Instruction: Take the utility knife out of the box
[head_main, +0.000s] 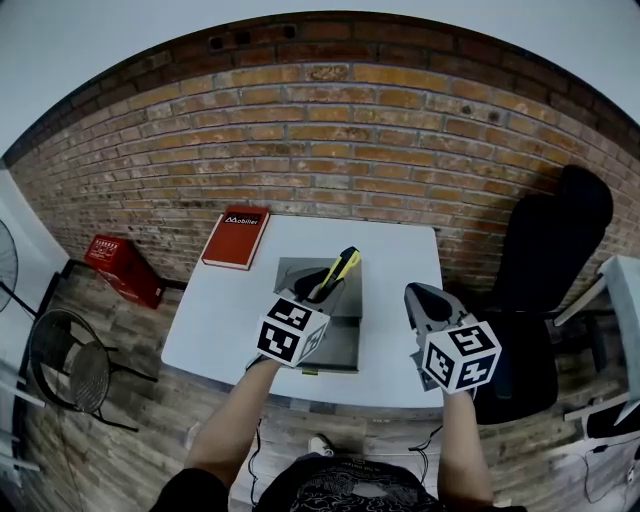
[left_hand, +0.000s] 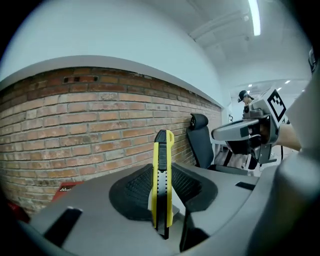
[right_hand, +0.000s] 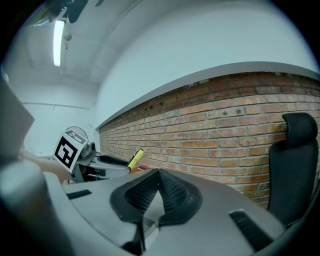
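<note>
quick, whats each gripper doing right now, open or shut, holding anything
left gripper: shut on the utility knife
right gripper: shut, nothing between its jaws

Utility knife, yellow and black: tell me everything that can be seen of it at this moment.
The yellow, plastic-looking utility knife has a black ribbed slider strip down its middle and a rounded far end; no blade shows. The left gripper is shut on its lower end, one black ribbed pad on each flat side, so it sticks out along the jaws. In the head view it hangs above the open grey box on the white table, tip angled toward the brick wall. Only the pads touch it.
</note>
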